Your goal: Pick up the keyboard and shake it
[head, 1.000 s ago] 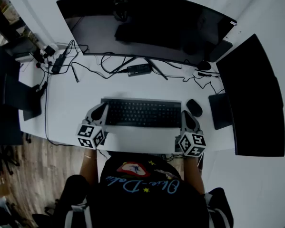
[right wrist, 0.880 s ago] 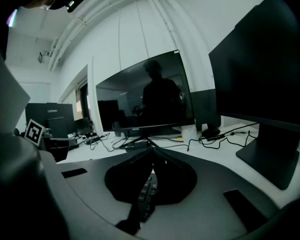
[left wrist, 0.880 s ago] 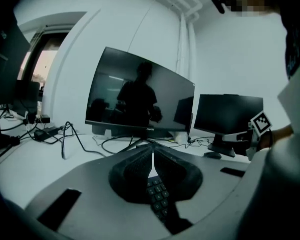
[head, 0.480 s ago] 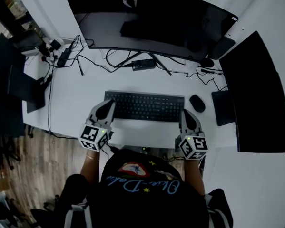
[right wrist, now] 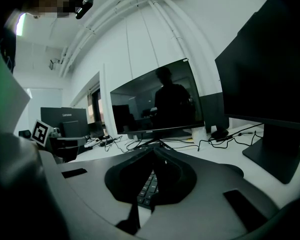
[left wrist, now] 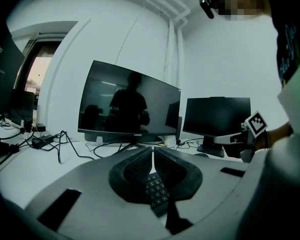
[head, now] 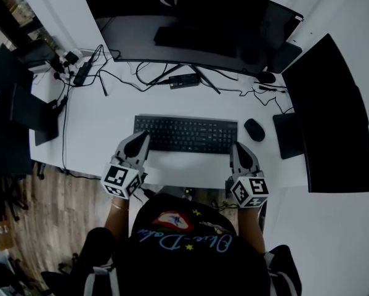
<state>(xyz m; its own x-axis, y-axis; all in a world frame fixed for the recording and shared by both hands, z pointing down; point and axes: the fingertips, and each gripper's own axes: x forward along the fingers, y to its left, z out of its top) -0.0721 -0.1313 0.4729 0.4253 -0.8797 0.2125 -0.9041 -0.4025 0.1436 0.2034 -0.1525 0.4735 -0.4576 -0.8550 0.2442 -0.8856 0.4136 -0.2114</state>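
Keyboard (head: 185,134): lift in hand; left gripper (head: 141,139) and right gripper (head: 238,148), jaws clamped on its ends (seemingly off bench (head: 98,134)); next, brisk shaking.

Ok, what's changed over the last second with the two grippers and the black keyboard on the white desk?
Both drew back toward the person: the left gripper and right gripper now sit at the front corners of the flat black keyboard, jaws shut. No grip visibly taken or released. Keyboard and black mouse kept their places.
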